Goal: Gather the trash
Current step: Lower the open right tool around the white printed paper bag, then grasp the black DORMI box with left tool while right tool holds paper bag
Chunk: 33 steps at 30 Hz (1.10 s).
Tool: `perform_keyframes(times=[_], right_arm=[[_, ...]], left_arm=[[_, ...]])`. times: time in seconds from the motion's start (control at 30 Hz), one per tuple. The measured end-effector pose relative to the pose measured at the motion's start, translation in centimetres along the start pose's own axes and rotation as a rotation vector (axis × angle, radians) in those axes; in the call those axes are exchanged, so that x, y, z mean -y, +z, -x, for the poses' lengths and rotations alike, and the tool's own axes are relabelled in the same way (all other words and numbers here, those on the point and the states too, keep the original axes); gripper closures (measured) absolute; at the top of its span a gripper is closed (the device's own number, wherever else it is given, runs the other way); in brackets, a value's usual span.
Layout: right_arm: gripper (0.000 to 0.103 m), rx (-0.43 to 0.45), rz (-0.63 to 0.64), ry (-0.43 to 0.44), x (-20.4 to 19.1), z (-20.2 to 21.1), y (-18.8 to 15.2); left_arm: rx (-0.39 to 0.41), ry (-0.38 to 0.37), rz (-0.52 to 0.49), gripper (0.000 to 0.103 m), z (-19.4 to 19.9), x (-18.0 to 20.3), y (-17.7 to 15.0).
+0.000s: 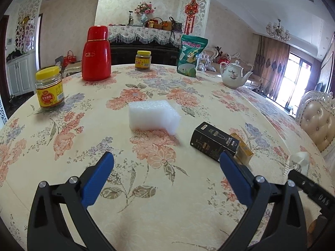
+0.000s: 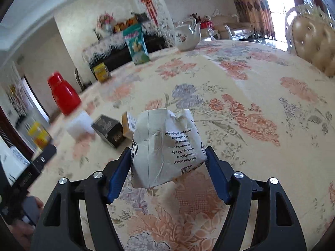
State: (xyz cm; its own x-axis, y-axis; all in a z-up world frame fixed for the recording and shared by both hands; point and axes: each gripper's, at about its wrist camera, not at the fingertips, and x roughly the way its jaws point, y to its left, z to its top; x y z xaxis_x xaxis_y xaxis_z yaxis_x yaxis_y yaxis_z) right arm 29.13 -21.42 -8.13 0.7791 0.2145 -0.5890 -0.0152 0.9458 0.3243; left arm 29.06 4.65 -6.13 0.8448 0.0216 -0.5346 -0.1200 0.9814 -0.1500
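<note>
My right gripper (image 2: 167, 152) is shut on a crumpled white paper cup (image 2: 165, 144) with black script, held just above the floral tablecloth (image 2: 251, 83). To its left on the table lie a black carton (image 2: 108, 129), a small yellow box (image 2: 128, 125) and a white foam block (image 2: 78, 125). My left gripper (image 1: 167, 156) stands open over the cloth with nothing between its blue pads. The foam block (image 1: 153, 116) is ahead of it. The black carton (image 1: 213, 141) and yellow box (image 1: 244, 150) lie by its right finger. The paper cup (image 1: 299, 161) shows at the right edge.
At the far side of the table stand a red thermos (image 1: 96, 54), two yellow-lidded jars (image 1: 49, 90) (image 1: 143, 60), a green pouch (image 1: 192, 56) and a white teapot (image 1: 233, 75). A padded chair (image 1: 318, 121) stands at the table's right edge.
</note>
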Motion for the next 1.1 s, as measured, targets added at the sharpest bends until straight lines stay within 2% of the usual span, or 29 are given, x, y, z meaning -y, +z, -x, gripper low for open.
perform_keyframes(times=[0.1, 0.17, 0.27, 0.33, 0.47, 0.67, 0.8, 0.9, 1.0, 1.03, 1.1], right_arm=[[0.036, -0.016, -0.029, 0.026, 0.6, -0.3, 0.1], [0.036, -0.017, -0.04, 0.036, 0.9, -0.3, 0.1], [0.035, 0.019, -0.006, 0.002, 0.4, 0.4, 0.3], [0.035, 0.055, -0.001, -0.024, 0.4, 1.1, 0.5], [0.035, 0.104, -0.05, -0.023, 1.4, 2.2, 0.9], [0.035, 0.102, -0.07, -0.025, 2.2, 1.9, 1.2], [0.035, 0.102, -0.067, -0.03, 2.3, 1.8, 1.2], [0.035, 0.099, -0.071, -0.023, 2.3, 1.7, 1.2], [0.035, 0.104, -0.083, -0.009, 2.4, 1.9, 1.3], [0.035, 0.105, -0.085, -0.006, 2.5, 2.0, 1.3], [0.035, 0.105, -0.089, -0.003, 2.5, 2.0, 1.3]], left_arm=[[-0.029, -0.027, 0.031, 0.005, -0.4, 0.0, 0.0], [-0.074, -0.013, 0.061, 0.005, -1.2, 0.1, -0.1], [-0.119, 0.013, 0.1, 0.005, -2.5, 0.9, 0.2], [-0.122, 0.029, 0.091, 0.005, -3.6, 2.1, 0.9], [-0.14, 0.065, 0.099, 0.005, -6.6, 4.4, 2.1], [-0.141, 0.124, 0.157, 0.005, -9.8, 6.6, 4.2], [-0.207, 0.206, 0.119, 0.005, -12.7, 7.7, 5.2], [-0.287, 0.242, 0.057, 0.005, -13.6, 7.9, 4.5], [-0.289, 0.243, 0.0, 0.005, -12.4, 7.6, 3.5], [-0.283, 0.251, -0.022, 0.006, -11.6, 7.3, 3.0], [-0.297, 0.224, -0.064, 0.019, -11.0, 6.9, 1.9]])
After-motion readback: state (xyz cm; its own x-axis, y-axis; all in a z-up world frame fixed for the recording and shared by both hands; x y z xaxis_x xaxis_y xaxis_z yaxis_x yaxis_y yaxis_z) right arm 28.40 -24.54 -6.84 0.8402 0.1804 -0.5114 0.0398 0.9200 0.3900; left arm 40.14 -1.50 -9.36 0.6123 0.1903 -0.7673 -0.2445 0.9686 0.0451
